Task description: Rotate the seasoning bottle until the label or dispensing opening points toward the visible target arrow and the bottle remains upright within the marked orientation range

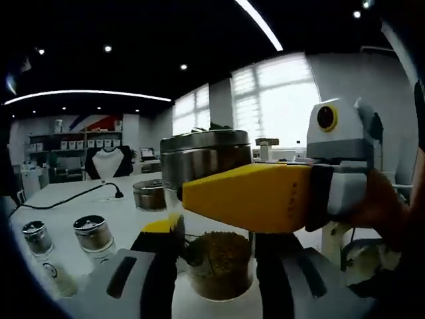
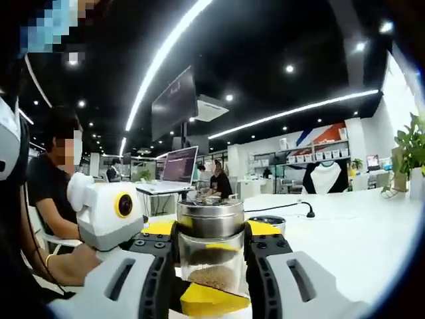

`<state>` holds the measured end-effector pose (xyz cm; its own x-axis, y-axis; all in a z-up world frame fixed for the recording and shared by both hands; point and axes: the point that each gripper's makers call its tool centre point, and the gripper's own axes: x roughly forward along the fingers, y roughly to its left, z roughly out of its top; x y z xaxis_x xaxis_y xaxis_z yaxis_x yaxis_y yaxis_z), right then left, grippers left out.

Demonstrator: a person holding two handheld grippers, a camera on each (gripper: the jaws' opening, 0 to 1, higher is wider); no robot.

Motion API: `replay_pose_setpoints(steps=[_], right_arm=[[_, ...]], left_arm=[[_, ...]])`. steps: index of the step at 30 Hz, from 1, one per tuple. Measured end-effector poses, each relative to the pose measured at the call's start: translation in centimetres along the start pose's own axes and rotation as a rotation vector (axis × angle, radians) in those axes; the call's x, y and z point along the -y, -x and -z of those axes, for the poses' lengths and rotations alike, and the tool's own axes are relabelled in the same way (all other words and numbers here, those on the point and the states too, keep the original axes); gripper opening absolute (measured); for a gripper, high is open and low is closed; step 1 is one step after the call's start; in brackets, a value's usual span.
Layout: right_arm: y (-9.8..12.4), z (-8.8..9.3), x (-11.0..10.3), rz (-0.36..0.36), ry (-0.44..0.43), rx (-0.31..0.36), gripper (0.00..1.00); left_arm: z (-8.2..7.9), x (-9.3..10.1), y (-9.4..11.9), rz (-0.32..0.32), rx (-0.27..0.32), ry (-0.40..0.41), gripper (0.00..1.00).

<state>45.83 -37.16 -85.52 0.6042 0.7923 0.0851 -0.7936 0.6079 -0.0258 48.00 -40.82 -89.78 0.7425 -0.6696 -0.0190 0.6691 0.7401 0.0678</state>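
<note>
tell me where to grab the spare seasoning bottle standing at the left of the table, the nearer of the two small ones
Grip the small seasoning bottle by its glass body just under the metal cap, coming in level from the side. It stands upright and apart from its neighbour, so both jaws should fit around it. The cap is wider than the glass, which may stop it slipping down through the jaws.

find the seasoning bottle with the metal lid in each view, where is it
Left gripper view: seasoning bottle low centre, between the jaws, the right gripper crossing in front.
Right gripper view: bottle low centre, between the jaws.
Shared landmark: black cable on the white table.
</note>
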Motion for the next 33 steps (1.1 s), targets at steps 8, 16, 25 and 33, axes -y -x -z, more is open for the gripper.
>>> replay_pose_setpoints(steps=[8, 16, 25, 33], right_arm=[[-0.9, 1.0, -0.3, 0.085, 0.044, -0.058, 0.37], [-1.4, 1.3, -0.2, 0.129, 0.008, -0.066, 0.38], [-1.1, 0.9, -0.4, 0.197, -0.008, -0.034, 0.43], [-1.0, 0.6, -0.1, 0.185, -0.018, -0.004, 0.41]], left_arm=[[0.5, -1.0, 0.6, -0.109, -0.013, 0.000, 0.47], [0.6, -1.7, 1.3, -0.190, -0.021, -0.061, 0.47], [0.1, -1.1, 2.2, -0.268, -0.022, -0.176, 0.47], [0.1, -0.5, 2.1, -0.234, -0.016, -0.148, 0.48]])
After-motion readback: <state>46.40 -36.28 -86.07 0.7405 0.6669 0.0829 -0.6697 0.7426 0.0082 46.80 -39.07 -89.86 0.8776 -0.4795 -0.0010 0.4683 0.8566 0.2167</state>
